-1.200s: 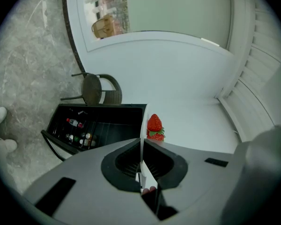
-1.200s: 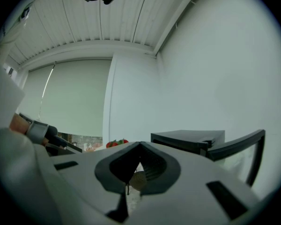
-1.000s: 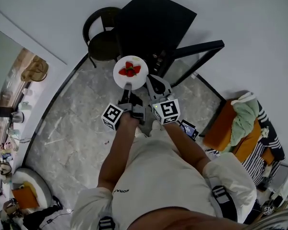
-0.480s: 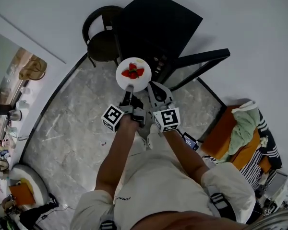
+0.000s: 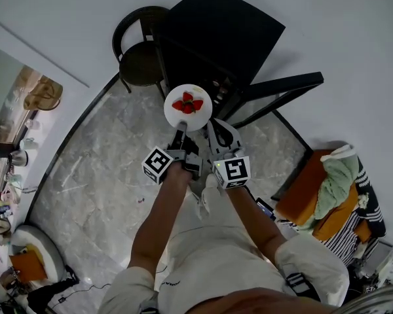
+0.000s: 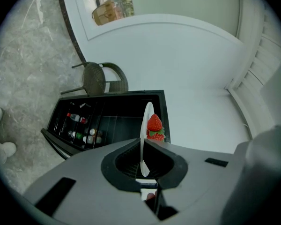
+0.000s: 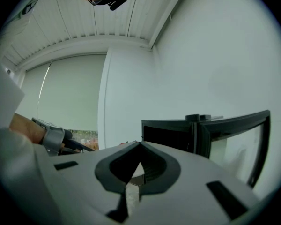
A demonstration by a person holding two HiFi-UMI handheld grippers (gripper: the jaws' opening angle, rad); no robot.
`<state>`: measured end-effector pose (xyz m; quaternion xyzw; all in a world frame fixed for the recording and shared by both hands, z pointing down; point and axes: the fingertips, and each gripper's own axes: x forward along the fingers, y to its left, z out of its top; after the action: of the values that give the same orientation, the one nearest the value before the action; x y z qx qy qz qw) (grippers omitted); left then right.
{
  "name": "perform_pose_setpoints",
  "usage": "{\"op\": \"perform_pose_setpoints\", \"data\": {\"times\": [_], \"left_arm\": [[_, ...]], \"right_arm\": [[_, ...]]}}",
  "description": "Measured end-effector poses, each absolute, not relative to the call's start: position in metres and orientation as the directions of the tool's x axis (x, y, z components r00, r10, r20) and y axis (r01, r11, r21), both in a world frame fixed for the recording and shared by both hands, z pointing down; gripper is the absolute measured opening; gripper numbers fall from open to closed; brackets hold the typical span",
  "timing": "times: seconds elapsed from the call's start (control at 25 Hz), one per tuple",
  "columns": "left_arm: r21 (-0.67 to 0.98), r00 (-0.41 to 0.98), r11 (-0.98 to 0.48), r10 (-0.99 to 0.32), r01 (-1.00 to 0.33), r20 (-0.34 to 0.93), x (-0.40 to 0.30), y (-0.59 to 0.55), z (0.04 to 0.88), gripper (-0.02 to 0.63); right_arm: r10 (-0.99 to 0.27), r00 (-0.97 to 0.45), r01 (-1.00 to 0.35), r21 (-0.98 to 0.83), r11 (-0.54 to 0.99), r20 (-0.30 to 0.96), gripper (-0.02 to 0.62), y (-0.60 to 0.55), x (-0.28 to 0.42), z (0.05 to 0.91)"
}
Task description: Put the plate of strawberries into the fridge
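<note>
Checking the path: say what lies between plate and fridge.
Nothing. In the left gripper view the plate, clamped in the left gripper, faces the open fridge with only air between.

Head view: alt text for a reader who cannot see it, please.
Seen from above, the left claw holds a white plate of strawberries by its rim before a black fridge with its door open. The right claw sits beside it, empty.

1. Plate (image 5: 202, 114): white, smooth, glossy, looks ceramic.
2. Strawberries (image 5: 187, 103): red, shiny skin.
3. Fridge (image 5: 216, 31): black casing, matt. Door (image 5: 281, 82): dark frame around a clear pane.
4. Floor (image 5: 98, 169): grey veined stone, polished.
5. Left gripper (image 6: 143, 165) and right gripper (image 7: 136, 172): grey matt plastic shells, black ribbed inner faces.
</note>
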<state>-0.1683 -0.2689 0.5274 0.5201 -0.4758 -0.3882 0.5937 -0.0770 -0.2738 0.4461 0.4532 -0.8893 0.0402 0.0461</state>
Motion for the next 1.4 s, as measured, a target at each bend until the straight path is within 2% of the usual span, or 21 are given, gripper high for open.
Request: {"op": "perform_pose_setpoints", "data": {"times": [0.52, 1.4], "left_arm": [[0.984, 0.261, 0.177, -0.948, -0.034, 0.18, -0.184, -0.299, 0.6, 0.011], [0.979, 0.314, 0.183, -0.927, -0.092, 0.202, -0.16, -0.369, 0.686, 0.011]], "right_arm": [[-0.813, -0.569, -0.821, -0.033, 0.57, 0.12, 0.012, -0.29, -0.088, 0.492], [-0.828, -0.543, -0.84, -0.061, 0.54, 0.141, 0.012, -0.313, -0.079, 0.566]]}}
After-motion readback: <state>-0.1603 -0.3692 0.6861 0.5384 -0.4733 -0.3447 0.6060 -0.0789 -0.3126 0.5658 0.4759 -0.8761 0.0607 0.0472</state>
